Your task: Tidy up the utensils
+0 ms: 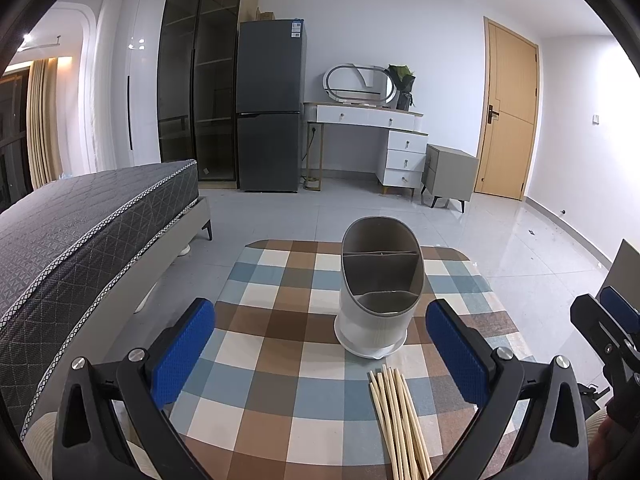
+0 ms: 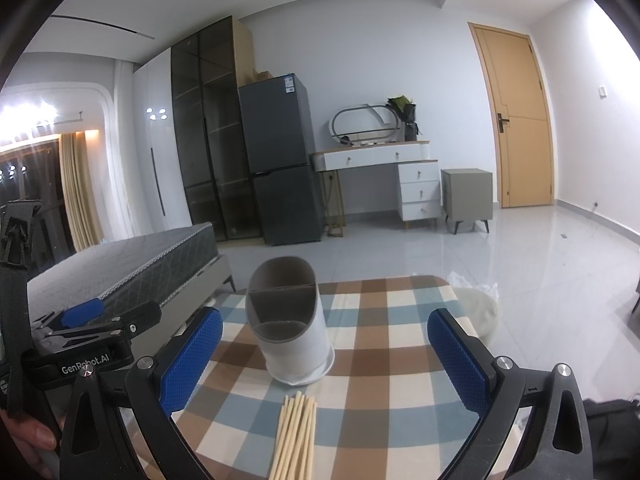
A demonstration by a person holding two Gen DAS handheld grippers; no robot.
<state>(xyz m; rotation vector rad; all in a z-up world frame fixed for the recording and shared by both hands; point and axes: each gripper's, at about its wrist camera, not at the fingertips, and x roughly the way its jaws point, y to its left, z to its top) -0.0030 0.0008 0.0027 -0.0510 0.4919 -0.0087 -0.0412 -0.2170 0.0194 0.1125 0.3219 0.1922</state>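
The left gripper point(image 1: 320, 348) is wide open and holds nothing; its two blue pads stand far apart above the checkered tablecloth point(image 1: 276, 320). The right gripper point(image 2: 325, 354) is also wide open and empty, with its blue pads on both sides of the view. Each gripper is also seen at the edge of the other camera, but there I cannot tell how it stands.

The utensil holder point(image 1: 378, 292) is grey inside and white outside. It stands upright on a small white saucer near the middle of the cloth, and thin walls divide it into compartments. All compartments that I can see are empty. In both views the holder is between the pads, farther from the camera.

A bundle of light wooden chopsticks point(image 1: 400, 424) lies flat on the cloth, just in front of the holder and not touching it. The sticks lie close together and their far ends point toward the holder.

Behind the table are a bed point(image 1: 80, 232), a dark fridge point(image 1: 270, 108) and a white dressing table point(image 1: 372, 120).
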